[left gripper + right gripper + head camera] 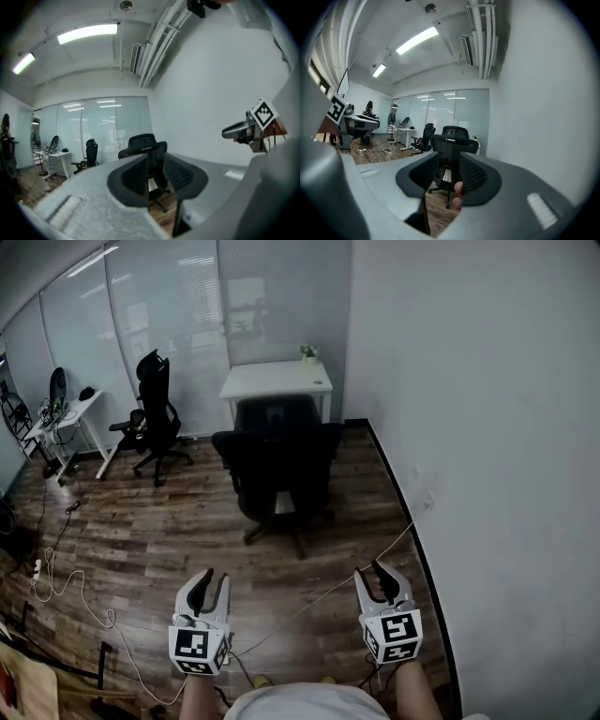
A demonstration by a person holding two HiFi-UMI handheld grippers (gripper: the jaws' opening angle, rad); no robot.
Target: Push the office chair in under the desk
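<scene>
office chair [279, 460]: black, mesh back, headrest, wheeled base, parked just in front of the white rectangular desk [277, 379], back toward us
left gripper [216, 576]: jaws apart, gripping nothing
right gripper [369, 570]: same deal

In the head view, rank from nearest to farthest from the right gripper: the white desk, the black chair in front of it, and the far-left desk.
1. Black chair, ahead and slightly left of the right gripper.
2. White desk, behind the chair at the back of the room.
3. Far-left desk, across the room on the left.
</scene>
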